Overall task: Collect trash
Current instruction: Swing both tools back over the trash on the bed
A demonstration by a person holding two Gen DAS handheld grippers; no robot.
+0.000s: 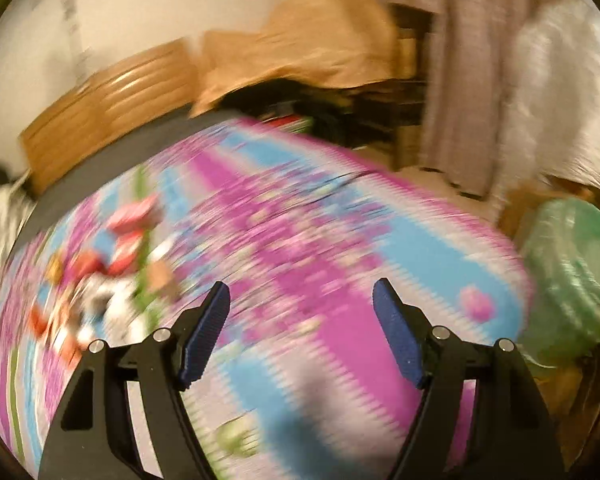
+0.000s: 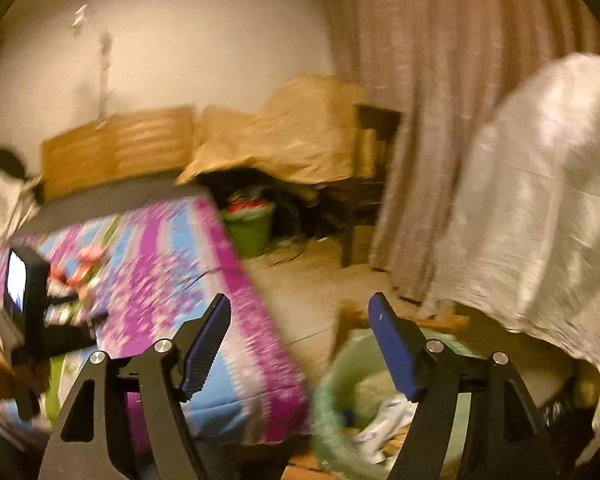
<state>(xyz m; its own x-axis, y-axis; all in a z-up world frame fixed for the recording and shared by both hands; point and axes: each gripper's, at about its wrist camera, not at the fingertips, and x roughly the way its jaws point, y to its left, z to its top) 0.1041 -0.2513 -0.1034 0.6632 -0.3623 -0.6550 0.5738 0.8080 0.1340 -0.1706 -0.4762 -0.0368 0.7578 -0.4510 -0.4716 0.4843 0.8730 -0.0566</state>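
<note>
We hold the left gripper (image 1: 302, 300) low over the bedspread (image 1: 340, 248), its blue fingers (image 1: 206, 336) spread apart with nothing between them. A blurred heap of red and white trash (image 1: 112, 264) lies on the bedspread at ten o'clock from it. Our right gripper (image 2: 300, 314) hangs beside the bed, jaws also wide and empty, directly above the green-lined bin (image 2: 340, 392), where crumpled wrappers (image 2: 384, 416) lie at six o'clock.
</note>
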